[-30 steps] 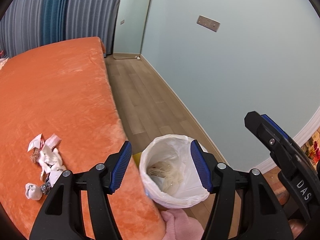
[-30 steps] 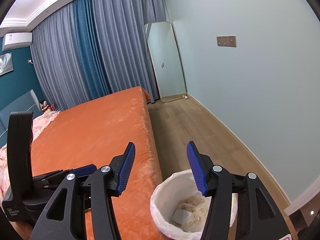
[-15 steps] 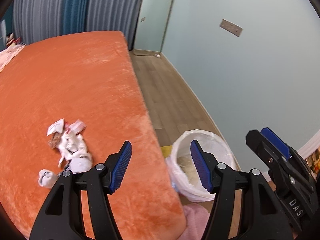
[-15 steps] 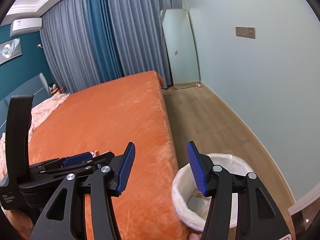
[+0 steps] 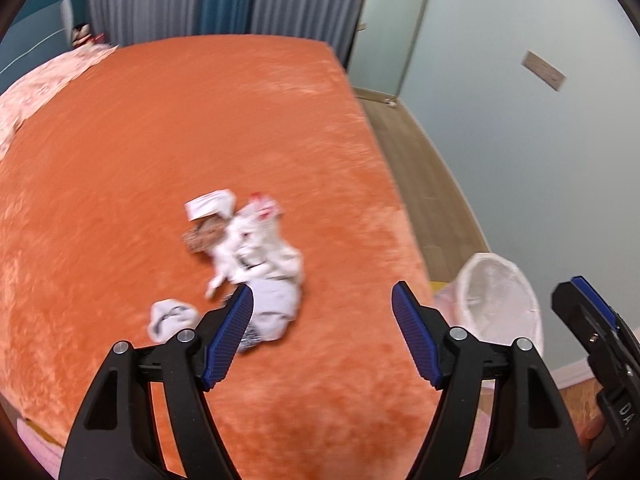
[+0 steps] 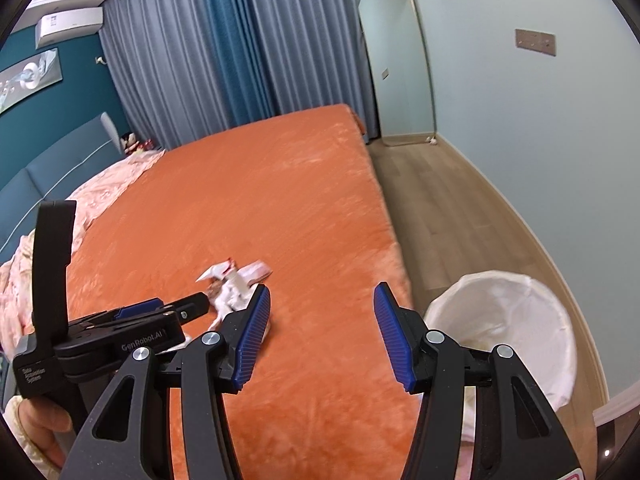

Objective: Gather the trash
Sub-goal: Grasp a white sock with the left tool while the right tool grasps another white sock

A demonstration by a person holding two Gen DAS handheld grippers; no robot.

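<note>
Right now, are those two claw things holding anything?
Left gripper: open, holding nothing, above the trash pile on the bed.
Right gripper: open, holding nothing.

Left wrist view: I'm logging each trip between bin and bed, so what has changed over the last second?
The left gripper has swung away from the lined trash bin, now off to its right, toward the pile of crumpled trash on the orange bed. The right gripper turned the same way. Nothing was taken or dropped: both grippers stay open and empty, and the trash lies as before.
</note>
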